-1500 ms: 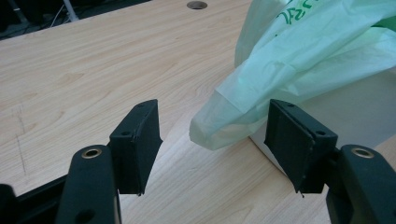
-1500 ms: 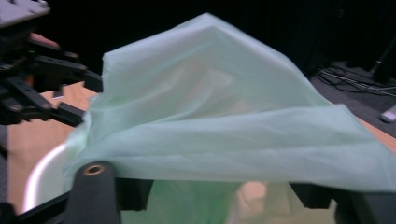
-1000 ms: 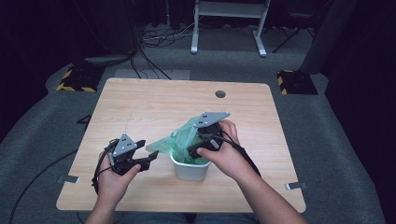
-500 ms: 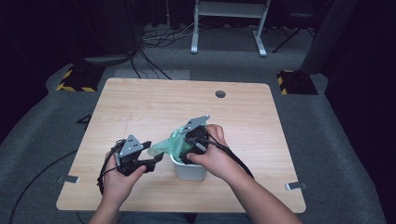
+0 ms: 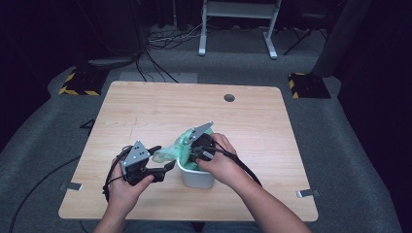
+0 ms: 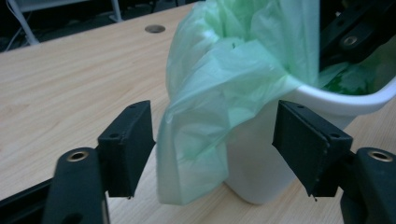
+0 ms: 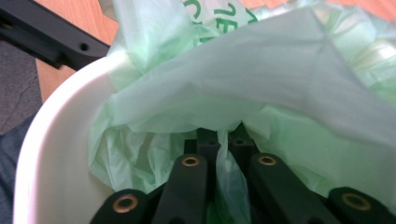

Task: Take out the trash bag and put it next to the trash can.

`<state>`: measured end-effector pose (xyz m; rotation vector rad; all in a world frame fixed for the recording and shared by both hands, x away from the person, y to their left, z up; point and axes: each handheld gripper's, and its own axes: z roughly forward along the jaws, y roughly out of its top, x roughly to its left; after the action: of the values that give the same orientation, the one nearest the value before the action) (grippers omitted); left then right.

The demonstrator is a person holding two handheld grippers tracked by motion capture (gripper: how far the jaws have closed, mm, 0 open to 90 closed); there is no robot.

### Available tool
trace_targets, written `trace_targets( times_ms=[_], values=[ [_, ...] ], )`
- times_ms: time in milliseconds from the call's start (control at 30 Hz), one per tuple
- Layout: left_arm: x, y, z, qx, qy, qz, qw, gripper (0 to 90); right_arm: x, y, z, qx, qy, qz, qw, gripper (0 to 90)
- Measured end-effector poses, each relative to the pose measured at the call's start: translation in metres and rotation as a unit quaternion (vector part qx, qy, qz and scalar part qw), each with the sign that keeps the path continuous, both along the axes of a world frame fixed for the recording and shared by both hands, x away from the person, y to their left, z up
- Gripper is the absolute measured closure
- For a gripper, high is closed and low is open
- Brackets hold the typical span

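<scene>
A white bin (image 5: 197, 175) stands on the wooden table (image 5: 145, 111), near the person's edge. A green bag (image 6: 224, 93) sits in it and spills over its rim on the left gripper's side. The right gripper (image 7: 223, 149) reaches down into the bin, its jaws pinched together on a fold of the bag. The left gripper (image 6: 215, 140) is just beside the bin, jaws wide apart, one on either side of the hanging flap and touching nothing.
</scene>
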<state>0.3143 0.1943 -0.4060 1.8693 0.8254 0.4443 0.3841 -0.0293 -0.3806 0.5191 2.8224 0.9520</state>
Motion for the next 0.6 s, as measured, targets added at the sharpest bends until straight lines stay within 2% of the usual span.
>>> trace_targets(
  times_ms=[167,233,300,433,600],
  values=[
    [0.000,-0.002,0.001,0.001,-0.004,0.000,1.0000,26.0,-0.002,-0.002,0.001,0.011,-0.008,-0.003,0.9999,89.6],
    [-0.001,-0.003,0.000,-0.001,0.001,-0.005,1.0000,25.7,-0.003,-0.004,0.002,0.023,-0.006,-0.002,0.9997,89.7],
    [-0.001,-0.003,-0.001,0.007,0.003,-0.005,1.0000,25.7,-0.005,-0.005,0.004,0.034,-0.008,0.002,0.9994,89.7],
    [0.000,-0.004,-0.002,0.013,0.000,-0.001,0.9999,26.2,-0.009,-0.007,0.009,0.052,-0.019,0.002,0.9984,89.7],
    [0.000,-0.003,-0.003,0.009,0.002,-0.001,1.0000,25.9,-0.010,-0.012,0.015,0.074,-0.033,-0.002,0.9967,89.7]
  ],
)
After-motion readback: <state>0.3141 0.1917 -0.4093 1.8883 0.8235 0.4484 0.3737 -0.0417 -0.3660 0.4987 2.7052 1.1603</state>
